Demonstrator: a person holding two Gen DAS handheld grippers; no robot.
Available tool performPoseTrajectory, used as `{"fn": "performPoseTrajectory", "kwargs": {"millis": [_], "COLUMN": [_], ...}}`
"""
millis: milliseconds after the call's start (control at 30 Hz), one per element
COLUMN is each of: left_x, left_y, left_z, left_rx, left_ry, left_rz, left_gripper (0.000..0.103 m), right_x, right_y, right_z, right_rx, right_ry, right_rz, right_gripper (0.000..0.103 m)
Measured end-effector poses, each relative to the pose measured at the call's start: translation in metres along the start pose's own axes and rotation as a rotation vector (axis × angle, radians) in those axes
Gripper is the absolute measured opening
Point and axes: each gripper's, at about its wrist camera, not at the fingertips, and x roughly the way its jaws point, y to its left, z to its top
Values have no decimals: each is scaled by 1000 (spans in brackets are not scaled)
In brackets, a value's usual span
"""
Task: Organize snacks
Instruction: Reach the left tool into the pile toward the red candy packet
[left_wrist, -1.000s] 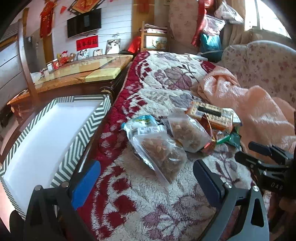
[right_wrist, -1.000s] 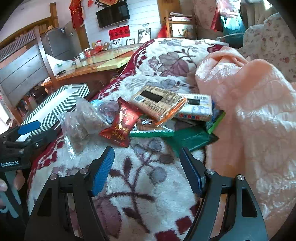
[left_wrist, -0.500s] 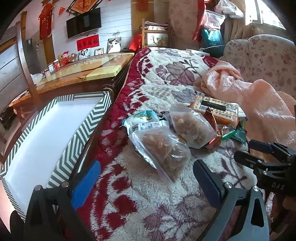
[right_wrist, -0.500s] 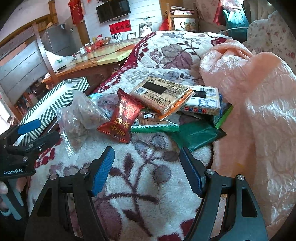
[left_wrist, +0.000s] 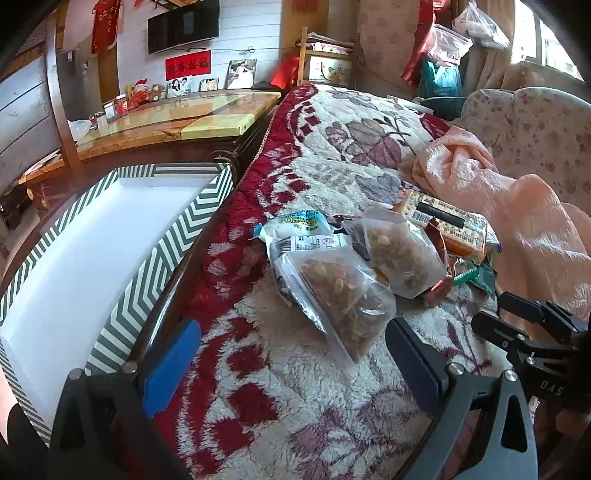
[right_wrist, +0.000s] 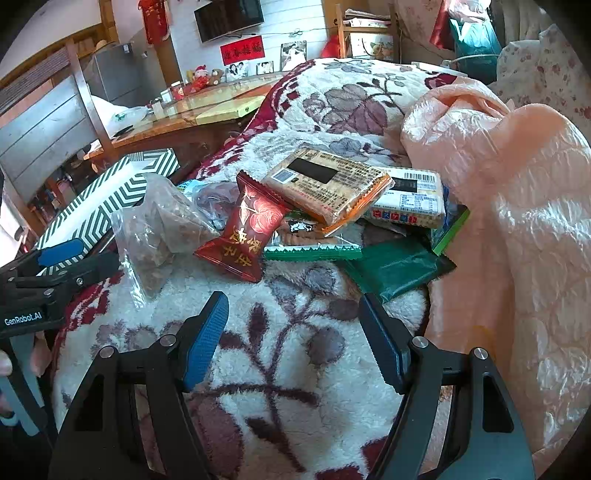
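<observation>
From my left wrist camera, my left gripper (left_wrist: 291, 363) is spread wide and holds nothing. It hangs over the flowered blanket (left_wrist: 280, 406). The nearest snack is the clear bag of nuts (left_wrist: 340, 295), directly ahead and a little right of my centre line, with its near corner just in front of the right finger. Its long axis runs from far left to near right, so it lies diagonal to my fingers. Behind it are a 2nd clear bag (left_wrist: 402, 254), a white packet (left_wrist: 303, 227) and a biscuit pack (left_wrist: 447, 221). The striped box (left_wrist: 177, 236) is on my left, beside the blanket edge, and its white inside shows no snacks. The right gripper (left_wrist: 532, 325) is visible at the right edge.

From my right wrist camera, my right gripper (right_wrist: 295, 339) is also spread and empty. The pile is ahead of it: a red packet (right_wrist: 245, 232), the biscuit pack (right_wrist: 328, 184) lying on a 2nd boxed pack (right_wrist: 413, 201), and a green packet (right_wrist: 399, 266) near my right finger. A peach cloth (right_wrist: 509, 206) is at the right.

I judge that no sorting is done yet. The left gripper is nearer to the nut bag and to the box, so it should take this bag, turning a little to cross the bag's short side.
</observation>
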Motion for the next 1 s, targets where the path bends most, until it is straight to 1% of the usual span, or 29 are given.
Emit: {"fn": "performPoseTrajectory", "kwargs": {"millis": [100, 233, 433, 500, 567, 667, 733, 767, 867, 933, 1000], "left_x": [0, -4, -13, -8, 0, 20, 36, 42, 46, 40, 37], "left_y": [-2, -9, -38, -49, -59, -68, -67, -65, -55, -51, -49], "left_z": [0, 6, 37, 49, 61, 75, 77, 76, 60, 42, 19], "left_rx": [4, -6, 33, 47, 67, 99, 117, 118, 108, 112, 145], "left_ry": [2, 8, -52, -54, -47, -13, 46, 75, 140, 170, 219], "left_rz": [-5, -47, -81, -79, -47, 16, 68, 81, 66, 34, 16], "left_gripper": [102, 102, 102, 102, 102, 102, 102, 102, 102, 102, 102], "right_x": [1, 1, 0, 0, -1, -4, -5, -5, -4, -3, -3], "right_y": [-1, -4, -14, -18, -20, -23, -25, -25, -26, -27, -27], "right_z": [0, 1, 0, -1, -1, -1, -1, -1, 0, 0, 1], "right_rx": [6, 27, 82, 104, 117, 133, 143, 146, 152, 156, 159], "right_ry": [6, 11, 25, 33, 32, 25, 23, 24, 32, 35, 34], "right_rz": [3, -5, -15, -12, -9, -5, 0, 1, 3, 6, 6], "right_gripper": [73, 73, 74, 73, 74, 73, 73, 73, 73, 73, 73]}}
